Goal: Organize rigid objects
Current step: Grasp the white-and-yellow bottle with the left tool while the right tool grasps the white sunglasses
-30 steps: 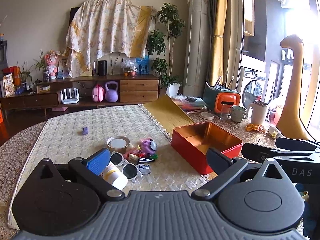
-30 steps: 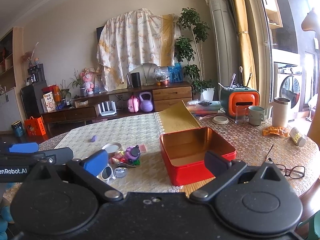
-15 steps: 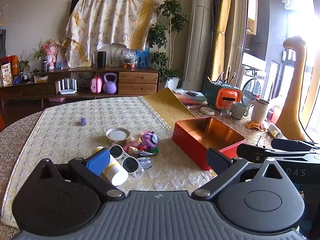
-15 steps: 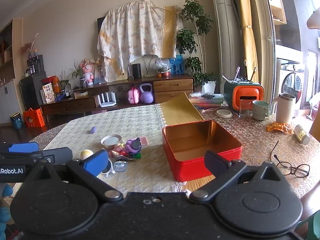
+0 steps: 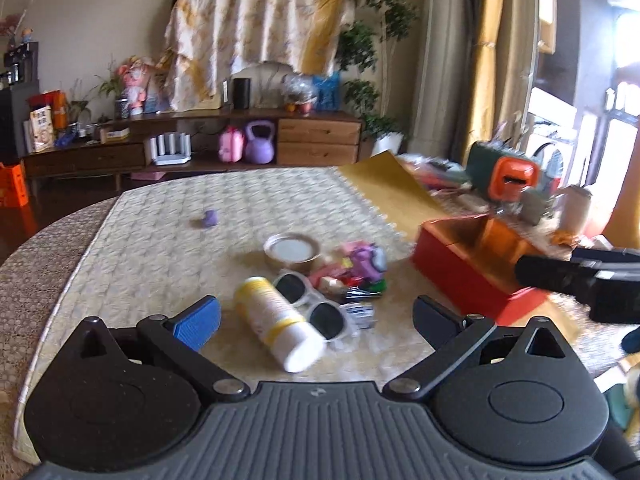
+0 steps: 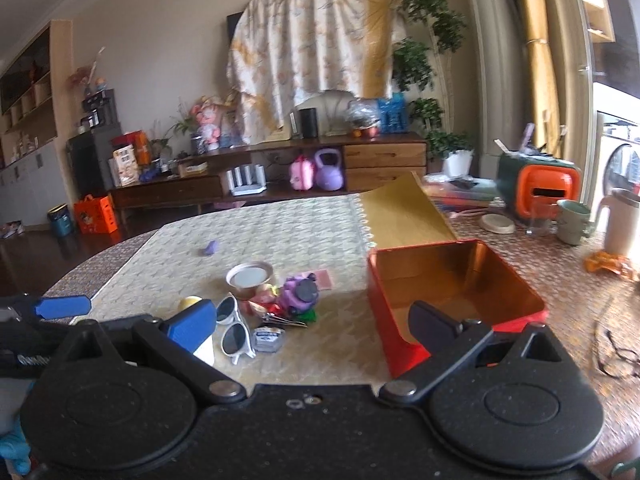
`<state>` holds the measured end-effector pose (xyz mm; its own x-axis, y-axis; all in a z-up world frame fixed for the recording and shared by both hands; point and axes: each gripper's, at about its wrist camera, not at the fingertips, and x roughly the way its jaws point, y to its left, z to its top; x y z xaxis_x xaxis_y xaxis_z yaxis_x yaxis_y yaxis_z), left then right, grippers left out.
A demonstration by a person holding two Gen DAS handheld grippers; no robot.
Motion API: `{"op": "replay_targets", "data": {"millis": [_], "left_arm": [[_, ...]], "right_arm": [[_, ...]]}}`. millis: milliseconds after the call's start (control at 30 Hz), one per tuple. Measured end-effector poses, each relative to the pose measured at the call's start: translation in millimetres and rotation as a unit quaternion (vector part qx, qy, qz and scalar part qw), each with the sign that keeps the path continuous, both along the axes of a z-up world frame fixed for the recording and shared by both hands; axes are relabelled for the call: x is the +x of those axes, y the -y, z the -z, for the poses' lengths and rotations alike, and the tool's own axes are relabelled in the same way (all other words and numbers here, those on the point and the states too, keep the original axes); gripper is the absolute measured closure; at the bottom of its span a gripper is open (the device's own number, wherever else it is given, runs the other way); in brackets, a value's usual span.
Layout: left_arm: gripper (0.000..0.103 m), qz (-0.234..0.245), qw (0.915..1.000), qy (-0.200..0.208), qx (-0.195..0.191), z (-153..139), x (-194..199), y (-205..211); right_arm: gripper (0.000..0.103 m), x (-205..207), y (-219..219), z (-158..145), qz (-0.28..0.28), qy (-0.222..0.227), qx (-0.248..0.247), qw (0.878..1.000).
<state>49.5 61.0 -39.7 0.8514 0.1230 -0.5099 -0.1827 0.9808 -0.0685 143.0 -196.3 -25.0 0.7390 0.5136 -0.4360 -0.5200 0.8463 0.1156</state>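
A pile of small objects lies on the cream mat: a white and yellow bottle [image 5: 280, 322] on its side, white sunglasses [image 5: 312, 300], a purple toy [image 5: 368, 262], a tape roll [image 5: 292, 251] and a small tin [image 6: 269, 338]. An open, empty red tin box [image 6: 452, 296] stands to their right. My left gripper [image 5: 316, 320] is open and empty, just in front of the bottle. My right gripper [image 6: 312, 326] is open and empty, between the pile and the box. The sunglasses [image 6: 234, 330] show in the right wrist view too.
A small purple piece [image 5: 210, 218] lies alone on the mat. A gold lid [image 6: 404, 216] leans behind the box. An orange and green holder [image 6: 536, 188], mugs [image 6: 572, 222] and black glasses [image 6: 620, 354] are on the right of the table.
Both grippers have moved forward and lower towards the pile. The bottle and sunglasses now lie between the left gripper's fingers. Both grippers stay open.
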Motion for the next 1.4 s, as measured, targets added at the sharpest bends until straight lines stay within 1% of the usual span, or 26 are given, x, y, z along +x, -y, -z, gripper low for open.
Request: {"op": "replay_targets", "data": {"millis": [100,200,300,400,600,767,967,1000,1067,1100,1200,1233,1400], "left_arm": [[0.000,-0.004,0.9999,-0.013,0.000,9.8,15.0,-8.6],[0.000,-0.010,0.9995,-0.028,0.007,20.1,32.2,-16.4],[0.000,-0.023,0.9990,-0.038,0.002,26.6,46.4,-26.9],[0.000,-0.034,0.9982,-0.049,-0.006,32.0,61.7,-37.4],[0.000,-0.047,0.9959,-0.075,-0.016,45.0,87.7,-46.4],[0.001,-0.051,0.9939,-0.094,-0.028,55.8,103.2,-48.6],[0.001,-0.058,0.9911,-0.113,-0.041,65.2,113.5,-51.8],[0.002,-0.058,0.9907,-0.115,-0.044,65.9,115.1,-52.9],[0.010,-0.056,0.9894,-0.121,-0.057,69.2,118.4,-55.0],[0.012,-0.057,0.9883,-0.127,-0.063,71.3,120.4,-55.9],[0.022,-0.060,0.9858,-0.138,-0.074,76.2,122.8,-58.5],[0.027,-0.060,0.9852,-0.140,-0.078,77.7,124.0,-60.1],[0.031,-0.062,0.9842,-0.141,-0.086,81.1,121.2,-65.4]], "right_arm": [[0.001,16.5,-10.5,5.4,-0.018,-0.014,-0.003,1.000],[0.003,30.1,-23.3,12.1,-0.042,-0.014,-0.019,0.999],[0.004,35.7,-31.9,19.8,-0.069,-0.009,-0.041,0.997],[0.006,42.8,-40.6,29.0,-0.091,-0.014,-0.061,0.994],[0.010,51.1,-56.0,48.0,-0.117,-0.028,-0.093,0.988],[0.012,57.1,-69.6,58.5,-0.136,-0.031,-0.111,0.984],[0.019,62.9,-89.3,68.7,-0.167,-0.019,-0.139,0.976],[0.020,63.7,-92.8,70.0,-0.172,-0.018,-0.142,0.975],[0.023,65.2,-98.1,71.2,-0.183,-0.016,-0.145,0.972],[0.023,65.6,-100.9,71.9,-0.186,-0.013,-0.148,0.971],[0.025,66.6,-108.7,73.0,-0.196,-0.009,-0.153,0.968],[0.025,67.4,-111.3,73.6,-0.199,-0.009,-0.155,0.968],[0.031,68.5,-123.4,79.7,-0.214,-0.006,-0.169,0.962]]}}
